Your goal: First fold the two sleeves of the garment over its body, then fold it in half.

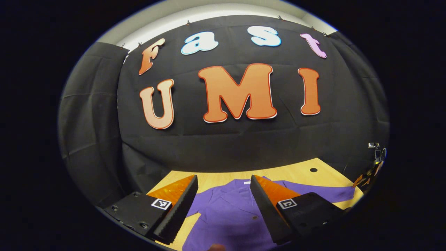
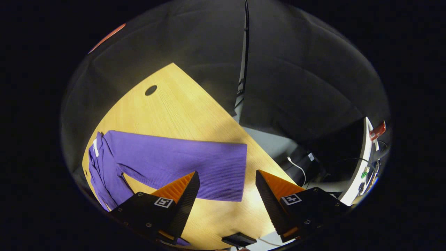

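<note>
Left gripper view is showing you one purple garment (image 1: 226, 216) lying flat on the desk (image 1: 296, 172) beneath your spread left gripper (image 1: 223, 209), while the right gripper view is revealing one sleeve (image 2: 181, 162) reaching toward the desk's edge, your right gripper (image 2: 226, 205) gaping wide above it.

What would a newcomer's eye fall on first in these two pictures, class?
The purple garment lies flat on the wooden table, one long sleeve stretched out toward the table's edge. Above it hang the open black-and-orange fingers of the right hand-held gripper and left hand-held gripper.
</note>
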A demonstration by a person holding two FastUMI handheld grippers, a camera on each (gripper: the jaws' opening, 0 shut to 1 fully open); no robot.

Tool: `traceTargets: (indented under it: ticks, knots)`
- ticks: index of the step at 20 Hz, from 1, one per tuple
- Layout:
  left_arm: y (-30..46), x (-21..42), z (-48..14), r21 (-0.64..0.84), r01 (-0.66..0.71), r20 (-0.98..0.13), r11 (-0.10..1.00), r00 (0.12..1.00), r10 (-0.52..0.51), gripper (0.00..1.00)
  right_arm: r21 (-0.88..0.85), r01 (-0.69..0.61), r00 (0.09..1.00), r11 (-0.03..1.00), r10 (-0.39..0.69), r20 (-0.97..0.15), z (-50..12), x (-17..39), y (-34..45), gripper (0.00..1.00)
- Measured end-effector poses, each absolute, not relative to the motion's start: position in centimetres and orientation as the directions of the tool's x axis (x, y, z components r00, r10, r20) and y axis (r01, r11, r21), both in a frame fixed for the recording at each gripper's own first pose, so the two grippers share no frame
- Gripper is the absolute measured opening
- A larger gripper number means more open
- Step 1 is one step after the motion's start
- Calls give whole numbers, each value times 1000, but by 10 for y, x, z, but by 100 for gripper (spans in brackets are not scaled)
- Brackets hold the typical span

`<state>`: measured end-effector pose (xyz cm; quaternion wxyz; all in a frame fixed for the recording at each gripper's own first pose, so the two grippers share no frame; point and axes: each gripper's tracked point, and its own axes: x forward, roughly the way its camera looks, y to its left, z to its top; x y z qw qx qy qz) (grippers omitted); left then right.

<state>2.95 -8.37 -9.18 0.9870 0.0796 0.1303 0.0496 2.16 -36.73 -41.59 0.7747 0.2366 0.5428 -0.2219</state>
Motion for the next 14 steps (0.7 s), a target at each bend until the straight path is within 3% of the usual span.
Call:
traceTargets:
  ticks: [9, 14]
  knots:
    - [-91, 30, -114, 198, -78, -317, 977, 938, 139, 95, 153, 607, 209, 780, 30, -978, -458, 30, -365, 95]
    - [-87, 30, -124, 187, -95, -346, 978, 925, 156, 95, 144, 623, 184, 769, 35, -982, -464, 32, -363, 86]
